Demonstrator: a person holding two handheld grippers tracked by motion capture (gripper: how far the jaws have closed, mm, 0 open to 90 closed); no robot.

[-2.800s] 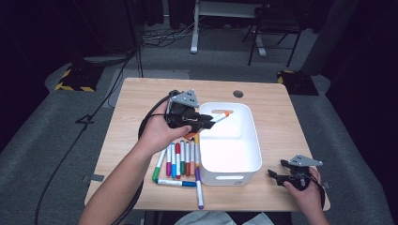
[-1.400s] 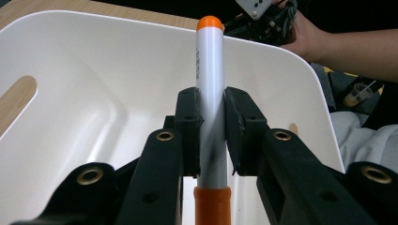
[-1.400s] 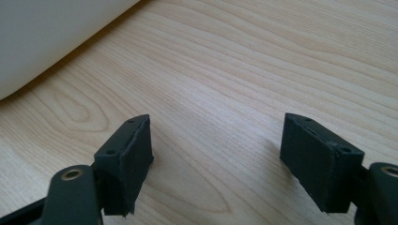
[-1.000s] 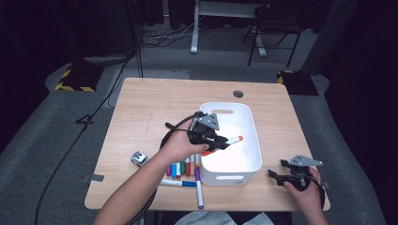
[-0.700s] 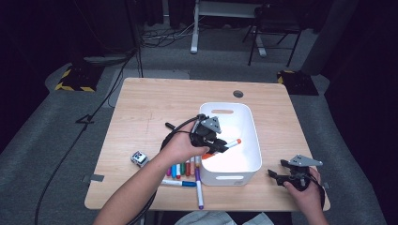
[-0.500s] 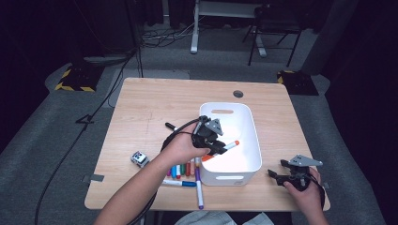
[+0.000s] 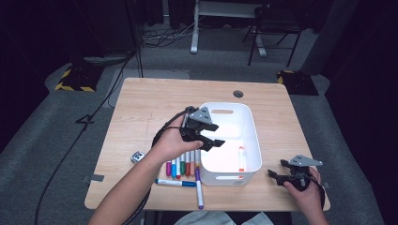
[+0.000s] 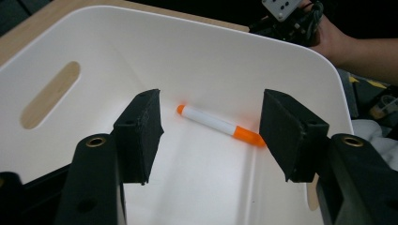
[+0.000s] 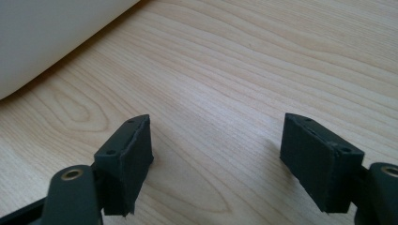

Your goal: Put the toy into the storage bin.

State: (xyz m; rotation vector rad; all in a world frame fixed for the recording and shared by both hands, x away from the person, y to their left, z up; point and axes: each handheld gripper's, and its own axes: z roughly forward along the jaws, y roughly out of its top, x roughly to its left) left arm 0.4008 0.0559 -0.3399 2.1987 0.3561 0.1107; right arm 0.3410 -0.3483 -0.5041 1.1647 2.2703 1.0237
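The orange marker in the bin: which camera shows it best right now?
The left gripper view: the orange marker lies large and unobstructed on the white bin floor, between the open left claw. The high view shows it small; the right gripper view shows a bit of bin wall.

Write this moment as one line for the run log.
left gripper: jaws just opened, empty, over white bin | orange marker: lying in bin | right gripper: open, on table
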